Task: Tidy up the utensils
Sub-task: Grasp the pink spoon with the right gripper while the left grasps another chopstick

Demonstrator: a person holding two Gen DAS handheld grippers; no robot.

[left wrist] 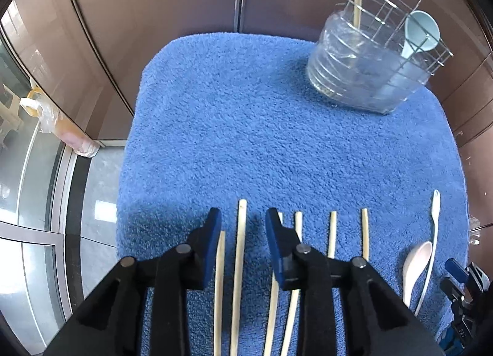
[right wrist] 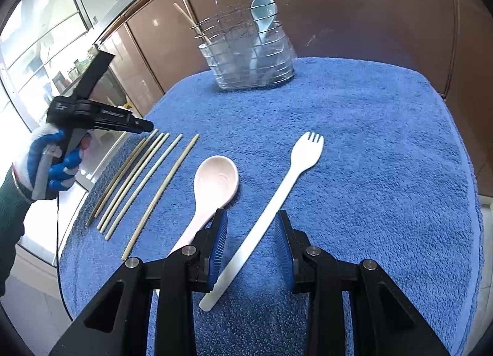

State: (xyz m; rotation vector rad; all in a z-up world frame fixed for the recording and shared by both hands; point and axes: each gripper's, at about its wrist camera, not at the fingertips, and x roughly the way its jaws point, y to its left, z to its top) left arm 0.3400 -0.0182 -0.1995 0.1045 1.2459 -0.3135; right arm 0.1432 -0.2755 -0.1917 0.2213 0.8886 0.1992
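Upright, wire caddy holds blue spoon, chopstick; both grippers gape.

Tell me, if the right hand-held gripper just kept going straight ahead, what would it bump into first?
Probably the white fork: its handle already lies between the right hand-held gripper and its open fingers. The utensil rack stands much farther along the towel. Height above the towel is hard to judge.
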